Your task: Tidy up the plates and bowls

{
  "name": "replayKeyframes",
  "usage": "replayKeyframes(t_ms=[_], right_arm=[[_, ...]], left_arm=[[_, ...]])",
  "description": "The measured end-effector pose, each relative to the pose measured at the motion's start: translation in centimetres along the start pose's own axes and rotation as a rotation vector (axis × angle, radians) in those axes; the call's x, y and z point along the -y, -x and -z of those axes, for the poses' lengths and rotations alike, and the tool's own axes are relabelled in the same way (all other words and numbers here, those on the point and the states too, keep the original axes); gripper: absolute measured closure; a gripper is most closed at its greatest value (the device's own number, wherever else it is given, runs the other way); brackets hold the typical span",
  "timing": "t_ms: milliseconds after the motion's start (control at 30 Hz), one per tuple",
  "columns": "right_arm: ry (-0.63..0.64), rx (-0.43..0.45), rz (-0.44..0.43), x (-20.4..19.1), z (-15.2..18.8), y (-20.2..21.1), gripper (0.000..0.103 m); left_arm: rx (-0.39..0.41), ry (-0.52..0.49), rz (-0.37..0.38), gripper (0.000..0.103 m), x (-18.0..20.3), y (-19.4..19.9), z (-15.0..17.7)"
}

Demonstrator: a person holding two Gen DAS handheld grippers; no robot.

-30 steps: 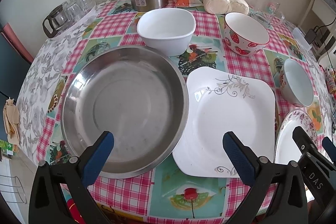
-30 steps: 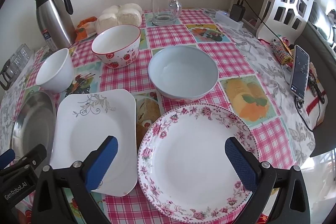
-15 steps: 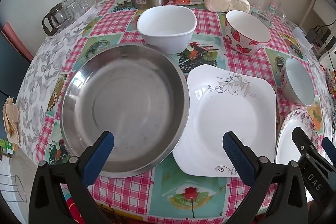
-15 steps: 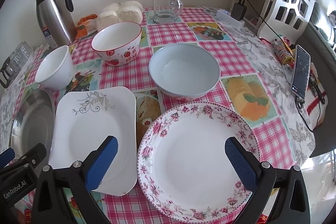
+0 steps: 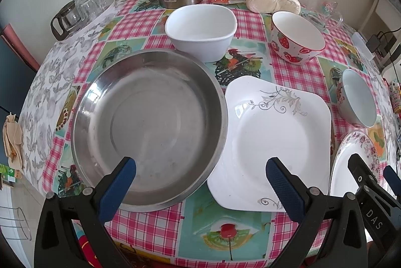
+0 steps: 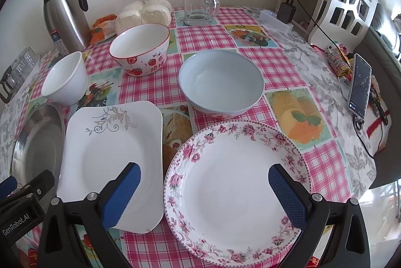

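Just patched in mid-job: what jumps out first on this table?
The big round stainless steel basin dominates the left, just ahead of the open left tongs. Beside it lies a square white plate with a grey vine motif, then a round pink-flowered plate under the open right tongs. A pale blue bowl stands behind.

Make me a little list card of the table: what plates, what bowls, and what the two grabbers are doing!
plates: steel pan, square white plate, flowery round plate
bowls: white bowl, strawberry bowl, pale blue bowl
stacked: nothing yet
left gripper: open, empty, above steel pan and square plate
right gripper: open, empty, above flowery plate
behind: thermos, glass mug
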State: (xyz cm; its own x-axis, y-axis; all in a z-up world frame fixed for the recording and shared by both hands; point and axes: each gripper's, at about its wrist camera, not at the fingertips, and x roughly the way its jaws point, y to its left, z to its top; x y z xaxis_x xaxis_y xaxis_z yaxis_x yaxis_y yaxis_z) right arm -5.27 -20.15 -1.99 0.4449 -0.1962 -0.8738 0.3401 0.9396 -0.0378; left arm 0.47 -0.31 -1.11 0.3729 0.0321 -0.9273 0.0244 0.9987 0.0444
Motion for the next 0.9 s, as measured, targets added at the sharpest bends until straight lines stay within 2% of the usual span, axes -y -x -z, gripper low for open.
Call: replayKeyframes(t_ms=[900], right_arm=[[0.029, -0.019, -0.001, -1.1, 0.2, -0.2, 0.0]], left_arm=[[-0.016, 0.033, 0.011, 0.0, -1.1, -0.4, -0.4]])
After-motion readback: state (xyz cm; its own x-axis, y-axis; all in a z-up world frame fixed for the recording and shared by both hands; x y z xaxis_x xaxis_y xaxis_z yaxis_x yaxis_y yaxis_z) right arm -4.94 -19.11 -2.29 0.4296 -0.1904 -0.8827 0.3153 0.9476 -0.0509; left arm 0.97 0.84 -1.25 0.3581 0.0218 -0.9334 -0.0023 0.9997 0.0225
